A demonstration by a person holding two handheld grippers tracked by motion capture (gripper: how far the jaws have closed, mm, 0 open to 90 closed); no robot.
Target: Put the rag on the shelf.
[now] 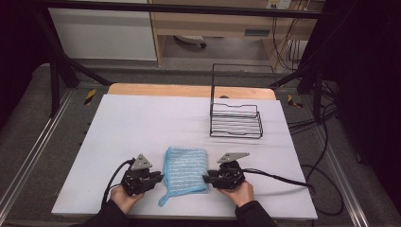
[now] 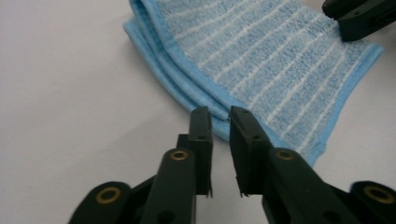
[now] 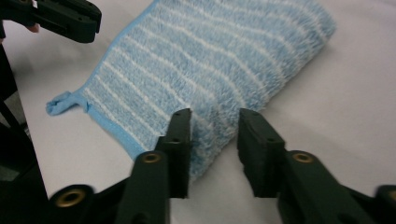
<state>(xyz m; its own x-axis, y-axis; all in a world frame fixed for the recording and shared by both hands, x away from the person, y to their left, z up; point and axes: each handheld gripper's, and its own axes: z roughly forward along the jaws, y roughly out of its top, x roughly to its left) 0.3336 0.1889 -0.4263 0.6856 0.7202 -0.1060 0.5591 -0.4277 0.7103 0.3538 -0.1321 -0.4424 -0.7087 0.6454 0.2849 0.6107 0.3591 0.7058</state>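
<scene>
Flanking a folded blue striped cloth (image 1: 185, 170) at the lower centre of the high view, the left tool (image 1: 158, 178) and right tool (image 1: 207, 178) sit at its opposite edges on the white table (image 1: 142, 123); the left tool's jaws stand narrowly apart at the layered hem, gripping nothing; the right tool's jaws stand moderately apart, its left jaw over the fluffy fold, not pinching it. A wire rack (image 1: 235, 120) waits well apart at upper right. Judged from this, each tool should slide lower so all layers enter the gap; closing evenly on both sides would keep the fold from splaying; the loose corner loop (image 3: 58, 105) could drag.
</scene>
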